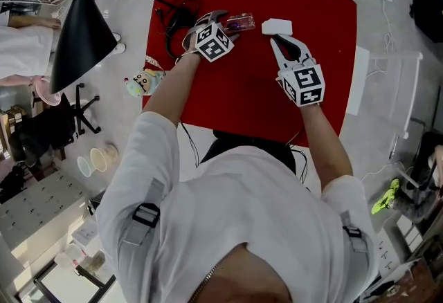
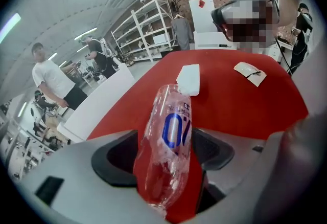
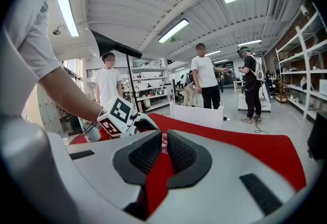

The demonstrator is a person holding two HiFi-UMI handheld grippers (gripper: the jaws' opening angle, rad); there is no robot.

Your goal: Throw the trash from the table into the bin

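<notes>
**A:** Left tongs stood wide around the crushed plastic bottle, which lay on the red surface between the pads, not yet pinched!

**B:** Pickup step, I'd say. Right tongs were nearly closed and empty, with a white scrap just ahead. The next move called for a gentle squeeze, then a lift. No bin showed.

Between the open jaws of my left claw lies a crushed clear plastic bottle. Its label bears large blue print that reads like a "0" beside a slanted stroke. The smaller blue characters at its far end are too small to read. The white marker cube on that claw and its twin on my right claw carry only black-and-white square patterns, no words.
</notes>
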